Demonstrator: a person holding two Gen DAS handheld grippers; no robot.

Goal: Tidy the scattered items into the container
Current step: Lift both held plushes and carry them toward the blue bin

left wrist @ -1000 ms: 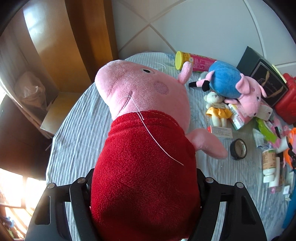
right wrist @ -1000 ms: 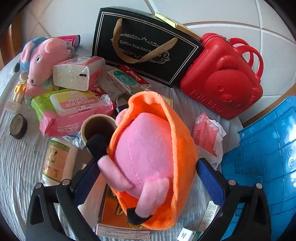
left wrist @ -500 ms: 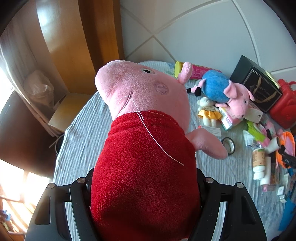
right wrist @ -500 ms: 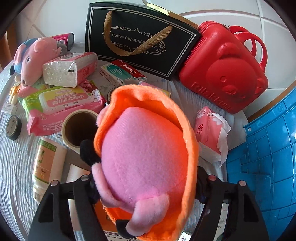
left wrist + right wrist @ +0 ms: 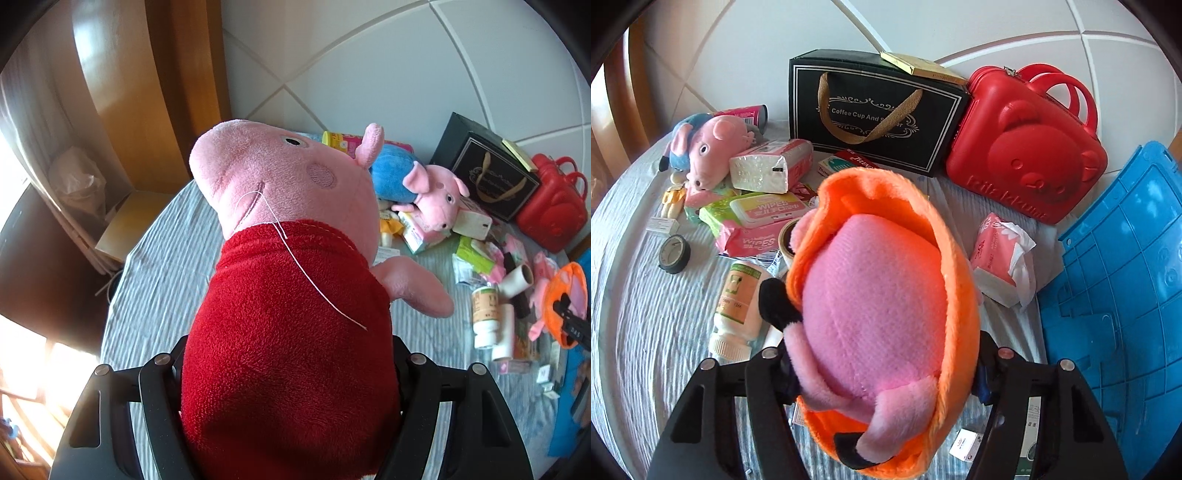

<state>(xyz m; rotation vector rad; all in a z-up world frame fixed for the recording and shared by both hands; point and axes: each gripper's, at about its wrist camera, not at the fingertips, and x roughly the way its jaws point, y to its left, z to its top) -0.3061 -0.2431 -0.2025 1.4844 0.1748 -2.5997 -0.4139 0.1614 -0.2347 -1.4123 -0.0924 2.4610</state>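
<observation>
Two plush pigs are in my grip, one per hand. My left gripper (image 5: 288,373) has its fingers (image 5: 162,402) pressed into the sides of the big pig in the red dress (image 5: 284,314), holding it clear above the worktop (image 5: 162,273) with its snout pointing away from me. My right gripper (image 5: 882,373) has just been closing — its fingers (image 5: 768,391) now squeeze the pink pig in the orange dress (image 5: 879,302), which fills the space between them, feet toward the camera.

Beyond the orange pig lie a white bottle (image 5: 737,302), packs of wipes (image 5: 757,218), a tissue pack (image 5: 772,166) and a small pig in blue (image 5: 709,147). Farther back stand a black gift bag (image 5: 875,110) and a red bear-faced case (image 5: 1027,155). At my right edge sits the blue container (image 5: 1123,258) — neither pig is in it yet.
</observation>
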